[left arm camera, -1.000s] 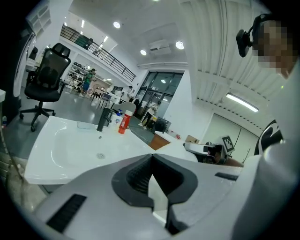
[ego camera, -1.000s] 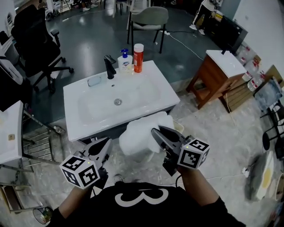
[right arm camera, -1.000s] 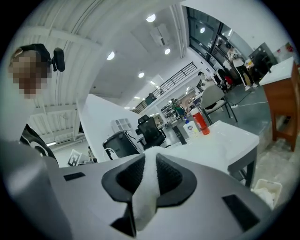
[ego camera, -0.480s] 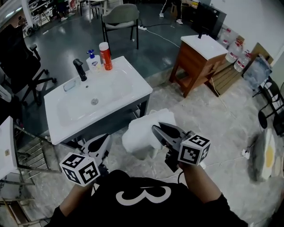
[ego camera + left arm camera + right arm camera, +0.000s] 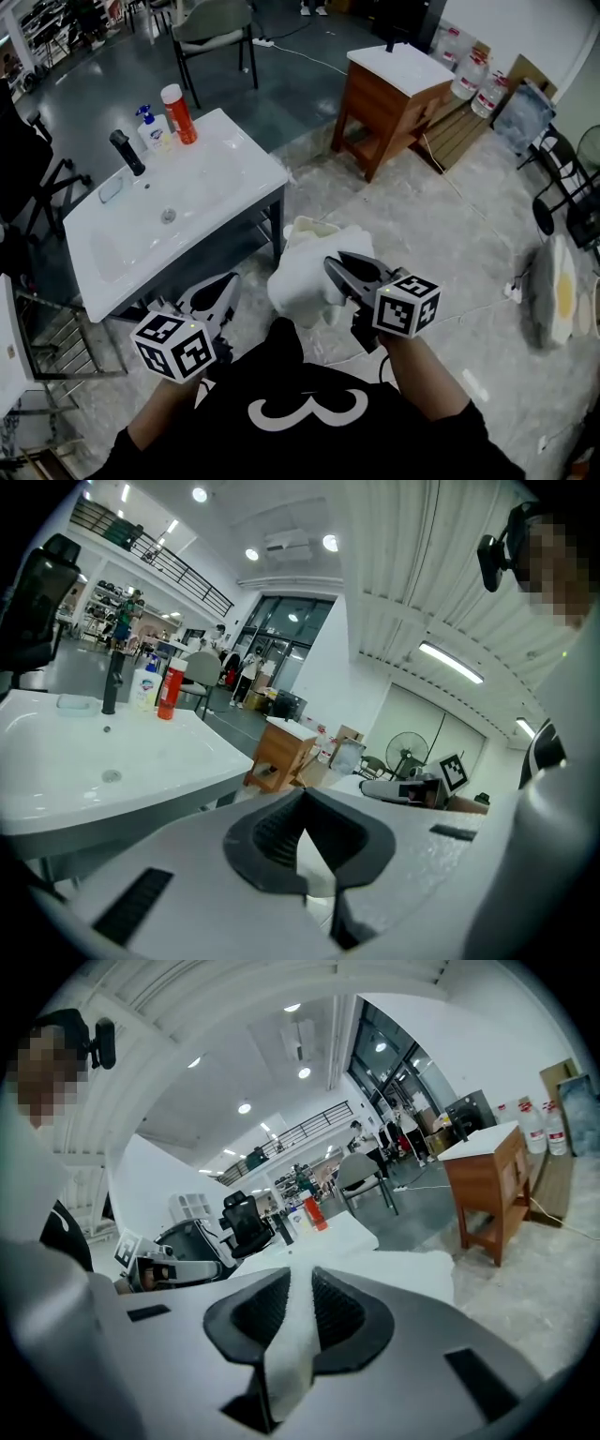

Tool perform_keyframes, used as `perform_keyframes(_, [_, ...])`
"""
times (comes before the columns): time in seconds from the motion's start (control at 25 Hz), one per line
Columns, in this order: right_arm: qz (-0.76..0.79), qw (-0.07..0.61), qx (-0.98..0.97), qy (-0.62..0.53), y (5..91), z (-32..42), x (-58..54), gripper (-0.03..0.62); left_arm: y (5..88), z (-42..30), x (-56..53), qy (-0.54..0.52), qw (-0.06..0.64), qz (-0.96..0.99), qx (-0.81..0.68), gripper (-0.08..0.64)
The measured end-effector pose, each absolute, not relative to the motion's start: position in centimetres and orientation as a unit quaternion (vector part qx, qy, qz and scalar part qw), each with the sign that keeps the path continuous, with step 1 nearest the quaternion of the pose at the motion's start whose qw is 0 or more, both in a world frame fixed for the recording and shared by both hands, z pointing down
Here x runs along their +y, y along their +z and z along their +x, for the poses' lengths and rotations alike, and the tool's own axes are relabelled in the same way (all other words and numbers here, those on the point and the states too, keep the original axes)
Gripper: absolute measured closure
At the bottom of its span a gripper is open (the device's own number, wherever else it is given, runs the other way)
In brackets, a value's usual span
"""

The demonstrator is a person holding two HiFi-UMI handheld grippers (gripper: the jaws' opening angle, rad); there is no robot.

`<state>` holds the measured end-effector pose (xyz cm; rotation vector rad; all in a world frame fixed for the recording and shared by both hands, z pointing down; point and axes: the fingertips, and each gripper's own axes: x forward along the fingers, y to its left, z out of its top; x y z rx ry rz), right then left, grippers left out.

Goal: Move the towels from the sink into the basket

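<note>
A bunched white towel (image 5: 298,270) hangs in the air over the marble floor, right of the white sink (image 5: 230,178). My right gripper (image 5: 331,266) is shut on it. In the right gripper view a fold of the towel (image 5: 289,1335) is pinched between the dark pads (image 5: 342,1314), and the rest spreads out in front. My left gripper (image 5: 227,285) is low beside the sink's front corner, its jaws shut with nothing in them; its own view looks past the closed tips (image 5: 302,795) across the sink (image 5: 131,761). The sink basin shows no towel. No basket is in view.
A black faucet (image 5: 127,152), a soap bottle (image 5: 150,129) and an orange bottle (image 5: 178,114) stand at the sink's back. A wooden cabinet (image 5: 389,98) stands to the right, a chair (image 5: 211,23) behind, a metal rack (image 5: 56,337) at left. Cables lie on the floor.
The view has swung right, and the sink has slid to the upper left. The right gripper has carried the towel further from the sink. The left gripper stays shut and low.
</note>
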<state>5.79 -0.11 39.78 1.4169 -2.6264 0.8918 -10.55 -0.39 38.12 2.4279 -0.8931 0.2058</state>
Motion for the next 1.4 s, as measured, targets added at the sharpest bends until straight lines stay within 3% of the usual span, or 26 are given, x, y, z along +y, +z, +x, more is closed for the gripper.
perform_keyframes(0.48, [0.469, 0.05, -0.813, 0.341, 47.8, 10.9, -9.4, 0.522, 45.4, -3.2, -9.3, 0.131, 0.299, 0.902, -0.283, 0.555])
perform_keyframes(0.96, [0.453, 0.164, -0.785, 0.389, 60.7, 14.7, -19.7, 0.522, 54.9, 0.8, -17.9, 0.163, 0.35, 0.878, -0.282, 0.555])
perform_keyframes(1.4, [0.434, 0.24, -0.76, 0.419, 72.8, 16.4, -24.4, 0.522, 61.0, 1.4, -19.2, 0.205, 0.364, 0.851, -0.317, 0.555])
